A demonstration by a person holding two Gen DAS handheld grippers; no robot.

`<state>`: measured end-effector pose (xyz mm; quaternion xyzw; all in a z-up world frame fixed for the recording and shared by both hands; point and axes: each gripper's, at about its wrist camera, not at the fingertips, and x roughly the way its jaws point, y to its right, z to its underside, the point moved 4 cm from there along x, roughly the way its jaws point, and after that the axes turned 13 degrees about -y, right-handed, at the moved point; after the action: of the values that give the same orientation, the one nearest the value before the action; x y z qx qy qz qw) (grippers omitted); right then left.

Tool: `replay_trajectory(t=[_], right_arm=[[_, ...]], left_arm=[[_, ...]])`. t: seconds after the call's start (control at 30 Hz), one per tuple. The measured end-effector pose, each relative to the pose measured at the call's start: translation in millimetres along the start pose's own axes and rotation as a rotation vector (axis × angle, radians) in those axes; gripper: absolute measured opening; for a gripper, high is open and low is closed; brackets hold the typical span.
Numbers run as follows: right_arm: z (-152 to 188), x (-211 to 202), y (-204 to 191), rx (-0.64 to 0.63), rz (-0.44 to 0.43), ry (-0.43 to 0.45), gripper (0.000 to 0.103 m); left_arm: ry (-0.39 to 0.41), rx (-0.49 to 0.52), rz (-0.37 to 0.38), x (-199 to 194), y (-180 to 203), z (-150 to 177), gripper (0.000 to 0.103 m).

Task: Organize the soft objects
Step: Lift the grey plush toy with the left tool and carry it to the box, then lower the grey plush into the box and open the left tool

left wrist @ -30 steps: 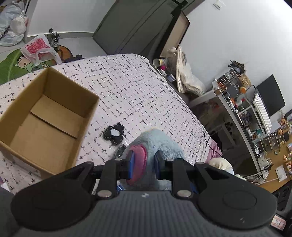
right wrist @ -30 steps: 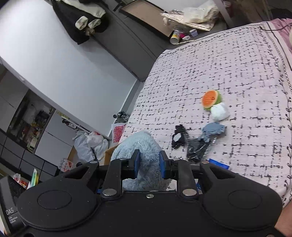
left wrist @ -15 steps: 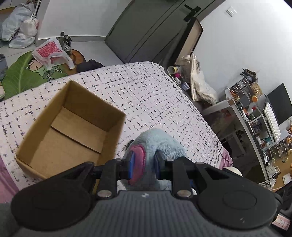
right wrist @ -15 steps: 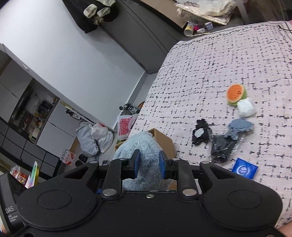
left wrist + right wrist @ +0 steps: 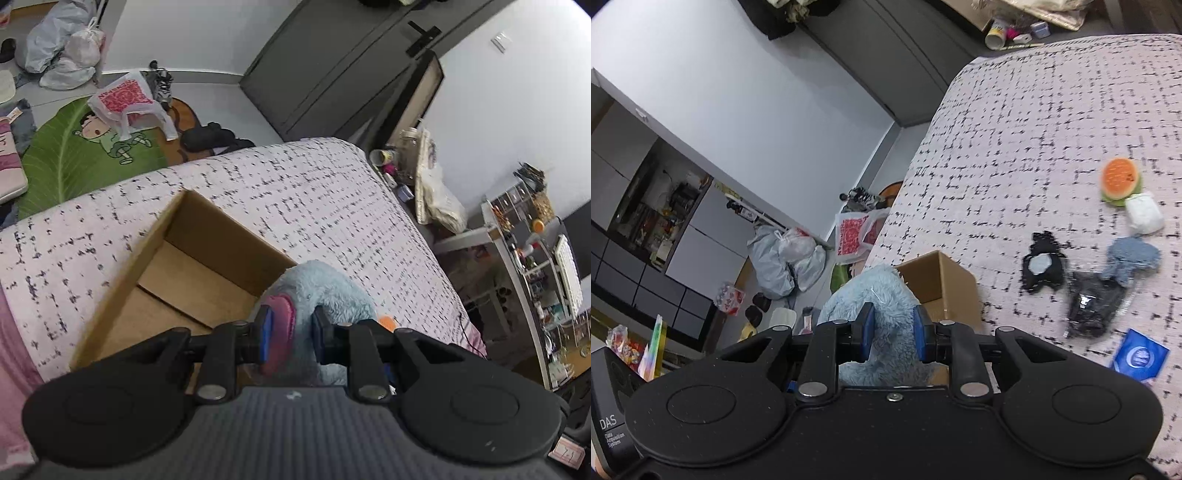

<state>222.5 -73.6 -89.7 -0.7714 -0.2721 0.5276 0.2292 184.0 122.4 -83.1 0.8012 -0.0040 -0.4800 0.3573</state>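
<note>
Both grippers hold one big light-blue plush toy [image 5: 325, 291] above the bed. My left gripper [image 5: 291, 336] is shut on its pink-lined part. My right gripper [image 5: 892, 334] is shut on its blue fur [image 5: 875, 295]. An open, empty cardboard box [image 5: 192, 266] sits on the bed just ahead and left of the toy; it also shows in the right wrist view [image 5: 942, 280]. On the bedspread to the right lie an orange plush [image 5: 1119, 179], a white plush [image 5: 1143, 214], a black plush [image 5: 1043, 266], a grey-blue plush [image 5: 1130, 258] and a black packet [image 5: 1089, 304].
The bed has a pale checked cover [image 5: 314, 192]. A blue packet [image 5: 1139, 356] lies near my right gripper. On the floor past the bed's end are a green rug [image 5: 81, 147] and plastic bags [image 5: 786, 258]. A desk with shelves [image 5: 532, 236] stands right.
Both grippers have carried the blue plush toy towards the cardboard box, which now sits nearer and more directly ahead. The small plush items have slid right in the right wrist view.
</note>
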Motion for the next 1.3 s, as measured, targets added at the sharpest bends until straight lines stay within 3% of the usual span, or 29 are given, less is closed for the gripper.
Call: replay_trajectory(t=[0.3,0.53,0.97,1.07,1.3], right_arm=[[-12,48,-11,-0.011,0.015,-0.076,0.023],[-20,81,-21,-0.063,0.087,-0.118,0.023],[-31,101,-18,-0.059,0.128,-0.14,0.029],[-29,95,-17,-0.06,0.128,-0.137,0.039],[-23,70,-15,-0.055,0.117,-0.116,0.05]], left_arm=[[-0.026,-0.063,-0.052,16,-33,-28,0.021],[-0.066,-0.074,-0.118,34,-49,-48,0.021],[-0.076,-0.089,-0.186,50,-55,-63,0.026],[-0.071,-0.079,-0.214,45,-51,-62,0.033],[-0.024,-0.046,-0.251,26,-35,-54,0.051]])
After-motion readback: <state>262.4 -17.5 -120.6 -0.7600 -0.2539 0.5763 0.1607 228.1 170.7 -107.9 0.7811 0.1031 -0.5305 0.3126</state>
